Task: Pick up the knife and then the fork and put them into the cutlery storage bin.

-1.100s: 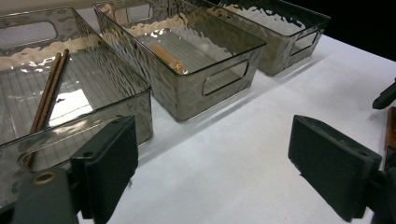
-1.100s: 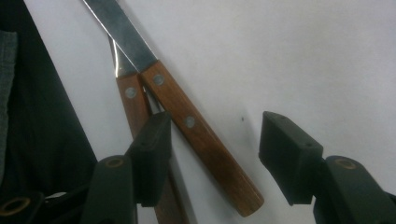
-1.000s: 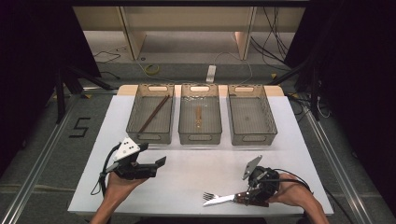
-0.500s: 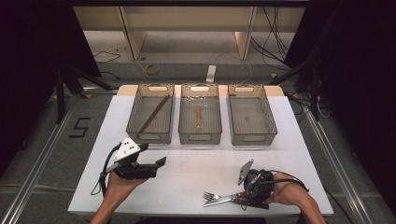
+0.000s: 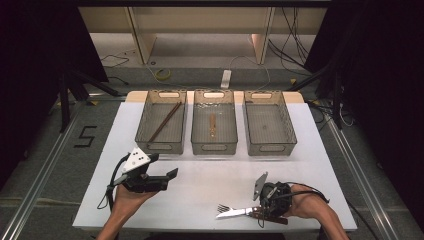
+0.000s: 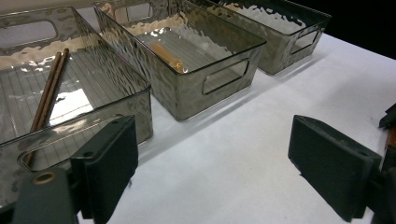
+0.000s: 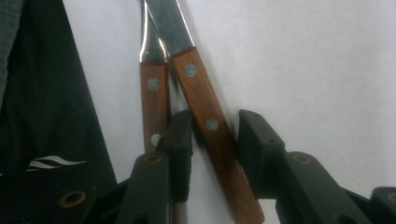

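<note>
A knife (image 7: pixel 205 107) and a fork (image 7: pixel 153 93), both with wooden handles, lie side by side near the front edge of the white table (image 5: pixel 210 175). The fork's tines (image 5: pixel 223 207) point left. My right gripper (image 7: pixel 215 123) is down on them. Its jaws straddle the knife handle with thin slivers of table showing on either side, and they have just been closing. The left jaw rests between the two handles. In the high view the right gripper (image 5: pixel 261 212) sits at the handle end. My left gripper (image 5: pixel 170 176) hovers open and empty at front left, also in its own view (image 6: pixel 210 172).
Three clear bins stand in a row at the table's back. The left bin (image 5: pixel 145 135) holds brown chopsticks (image 6: pixel 46 93). In the middle bin (image 5: pixel 196 137) lies a wooden-handled piece (image 6: pixel 168 56). The right bin (image 5: pixel 289 135) looks bare. A dark sleeve borders the right gripper view.
The right gripper's jaws have narrowed around the knife handle and the hand shifted slightly. Knife and fork stay on the table. The left gripper has not moved.
</note>
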Tool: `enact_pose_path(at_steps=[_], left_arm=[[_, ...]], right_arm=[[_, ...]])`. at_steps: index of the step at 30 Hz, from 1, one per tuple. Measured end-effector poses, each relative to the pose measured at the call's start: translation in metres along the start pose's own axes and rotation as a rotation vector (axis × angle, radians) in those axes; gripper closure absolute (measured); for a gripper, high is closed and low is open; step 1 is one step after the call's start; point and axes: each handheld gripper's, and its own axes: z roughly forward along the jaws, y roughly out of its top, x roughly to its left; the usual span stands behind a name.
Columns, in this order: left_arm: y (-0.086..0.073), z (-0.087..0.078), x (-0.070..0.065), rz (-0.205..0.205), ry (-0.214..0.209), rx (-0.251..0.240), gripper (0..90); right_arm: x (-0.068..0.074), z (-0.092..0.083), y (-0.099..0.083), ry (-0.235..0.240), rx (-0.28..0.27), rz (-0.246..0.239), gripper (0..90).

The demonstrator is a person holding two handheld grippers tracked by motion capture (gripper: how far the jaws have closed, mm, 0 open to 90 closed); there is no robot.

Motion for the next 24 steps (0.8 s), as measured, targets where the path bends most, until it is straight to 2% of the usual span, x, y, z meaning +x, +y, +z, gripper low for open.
enact_pose_path(at_steps=[5,13,17,18,24], left_arm=[[-0.0001,-0.0002,0.0000,0.000,0.001,0.000,15.8],[-0.0003,-0.0004,-0.0003,-0.001,0.002,0.000,15.7],[-0.0003,-0.0004,-0.0004,0.000,0.001,0.001,15.7],[-0.0004,-0.0004,-0.0004,0.000,0.002,0.001,15.7],[-0.0004,-0.0004,-0.0003,0.000,0.001,0.002,15.7]], right_arm=[[0.0009,0.0002,0.0007,-0.003,0.000,-0.030,69.6],[0.0018,-0.0003,0.0003,0.011,0.001,-0.050,73.9],[0.0032,-0.0009,0.0007,0.016,0.005,-0.041,75.0],[0.0023,0.0001,-0.0002,0.012,-0.010,-0.059,75.5],[0.0026,-0.0005,-0.0004,0.012,-0.016,-0.063,76.2]])
